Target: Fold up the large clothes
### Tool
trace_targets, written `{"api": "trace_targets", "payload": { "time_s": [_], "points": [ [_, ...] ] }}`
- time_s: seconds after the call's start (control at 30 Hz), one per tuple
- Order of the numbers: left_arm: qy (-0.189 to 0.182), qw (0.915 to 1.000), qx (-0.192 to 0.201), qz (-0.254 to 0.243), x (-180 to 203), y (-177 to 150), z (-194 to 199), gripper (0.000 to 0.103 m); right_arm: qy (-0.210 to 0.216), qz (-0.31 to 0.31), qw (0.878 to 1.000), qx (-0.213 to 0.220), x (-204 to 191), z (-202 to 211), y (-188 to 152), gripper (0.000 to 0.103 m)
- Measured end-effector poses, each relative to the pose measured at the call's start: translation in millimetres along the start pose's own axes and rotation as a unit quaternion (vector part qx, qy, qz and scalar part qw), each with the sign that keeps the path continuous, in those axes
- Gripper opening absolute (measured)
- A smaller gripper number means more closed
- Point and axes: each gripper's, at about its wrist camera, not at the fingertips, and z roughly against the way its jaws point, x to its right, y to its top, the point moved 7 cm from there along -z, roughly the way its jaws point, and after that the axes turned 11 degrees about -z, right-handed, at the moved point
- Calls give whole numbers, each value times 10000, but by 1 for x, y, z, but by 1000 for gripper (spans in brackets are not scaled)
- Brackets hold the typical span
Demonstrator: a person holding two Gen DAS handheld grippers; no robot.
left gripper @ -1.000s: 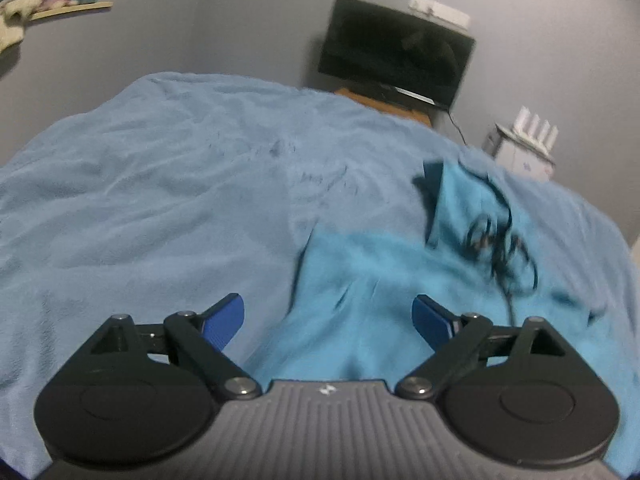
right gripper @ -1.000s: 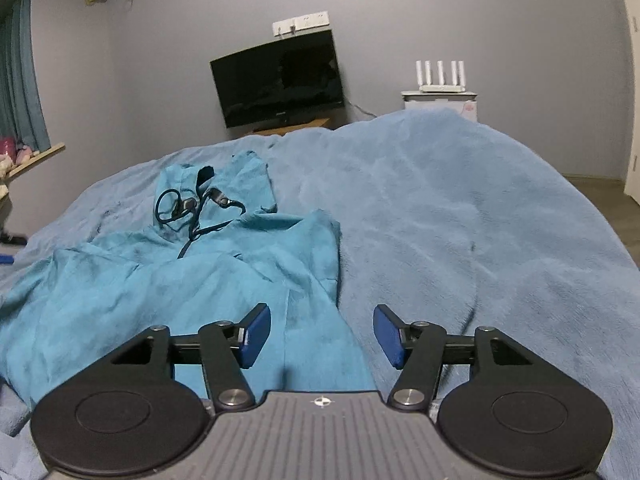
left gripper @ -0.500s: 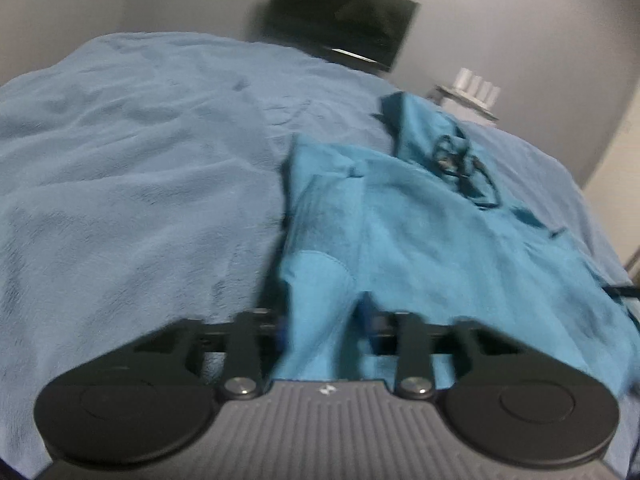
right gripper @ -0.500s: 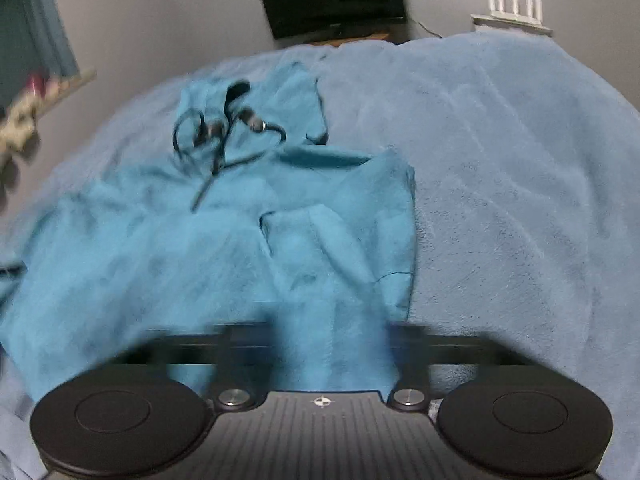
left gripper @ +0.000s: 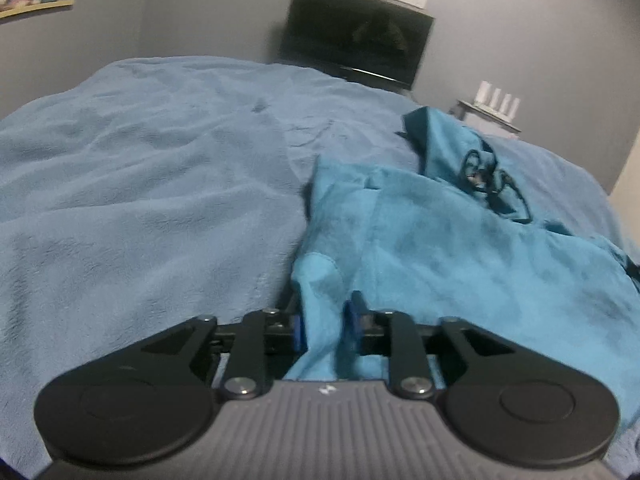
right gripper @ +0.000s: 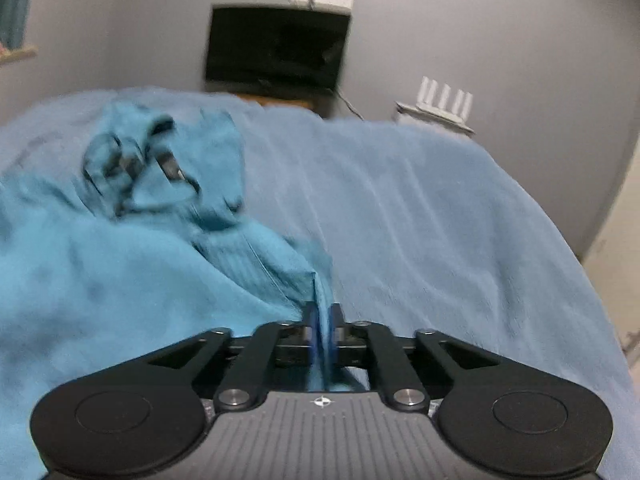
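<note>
A teal hoodie (left gripper: 460, 248) with black drawstrings (left gripper: 492, 184) lies spread on a light blue blanket (left gripper: 140, 200). My left gripper (left gripper: 326, 326) is shut on the hoodie's near left hem, with cloth bunched between the blue pads. In the right wrist view the hoodie (right gripper: 100, 280) fills the left side, its hood and drawstrings (right gripper: 136, 168) further away. My right gripper (right gripper: 322, 328) is shut on the hoodie's near right edge, which rises as a thin fold between the pads. This view is blurred by motion.
The blanket (right gripper: 440, 240) covers the whole bed. A black TV (left gripper: 356, 36) stands against the grey wall beyond the bed, with a white router (left gripper: 496, 100) on a small stand to its right. A shelf (left gripper: 32, 4) is at the far left.
Both grippers were open above the hoodie's near edge a second ago; both have closed on the cloth. The right gripper's edge is now lifted and the right view is moving.
</note>
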Motion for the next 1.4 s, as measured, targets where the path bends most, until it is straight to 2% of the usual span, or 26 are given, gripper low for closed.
{"api": "trace_targets", "payload": {
  "time_s": [0.03, 0.07, 0.1, 0.23, 0.27, 0.33, 0.4, 0.47, 0.5, 0.57, 0.6, 0.7, 0.8, 0.87, 0.93, 1.03, 1.13, 1.23, 1.33, 1.4],
  "points": [
    [133, 9999, 19, 47, -3, 2, 4, 39, -120, -33, 9999, 24, 0, 2, -3, 37],
    [246, 9997, 65, 64, -5, 4, 8, 49, -250, -89, 9996, 96, 1, 7, -5, 46],
    [342, 9992, 167, 85, -7, 8, 15, 53, -277, -146, 9993, 195, -2, 12, -5, 59],
    [241, 9968, 755, -31, 6, 29, 44, 56, 169, -317, 9971, 671, -14, 64, -16, 63],
    [212, 9959, 876, -126, 17, 33, 51, 62, 396, -339, 9962, 692, -22, 77, -23, 64],
    [1, 9943, 973, -432, 46, 35, 57, 64, 773, -233, 9943, 690, -39, 98, -43, 71],
    [-217, 9933, 782, -826, 78, 26, 54, 66, 887, 147, 9944, 556, -58, 106, -67, 72],
    [-245, 9922, 397, -1152, 100, 8, 43, 66, 826, 338, 9953, 381, -61, 103, -87, 72],
    [-176, 9909, 232, -1312, 105, -1, 39, 66, 765, 316, 9960, 337, -57, 101, -94, 72],
    [306, 9861, -179, -1623, 102, -23, 31, 68, 533, 313, 9975, 329, -43, 98, -103, 73],
    [477, 9856, -292, -1593, 95, -30, 31, 73, 385, 278, 9984, 319, -34, 99, -105, 73],
    [786, 9923, -452, -838, 61, -37, 48, 74, -77, -234, 9996, 147, 6, 105, -103, 73],
    [1206, 9918, -412, -93, 36, -39, 80, 74, -124, -1077, 9941, -29, 42, 125, -104, 73],
    [1080, 9936, -271, 180, 34, -38, 101, 75, 50, -1529, 9882, -93, 58, 142, -108, 74],
    [862, 9941, -128, 651, 36, -40, 121, 79, 285, -1995, 9793, -179, 71, 157, -115, 81],
    [396, 9876, -49, 1521, 40, -50, 141, 85, 843, -2680, 9587, -440, 73, 159, -124, 83],
    [16, 9781, -297, 2062, 51, -69, 144, 85, 1255, -3165, 9374, -731, 72, 156, -133, 83],
    [-121, 9722, -593, 2262, 61, -83, 132, 85, 1416, -3321, 9276, -958, 69, 150, -142, 83],
    [47, 9769, -599, 2053, 66, -86, 121, 85, 1454, -3329, 9252, -1096, 63, 144, -149, 83],
    [60, 9772, -572, 2044, 64, -89, 115, 85, 1512, -3450, 9192, -1147, 63, 137, -153, 83]
  ]
}}
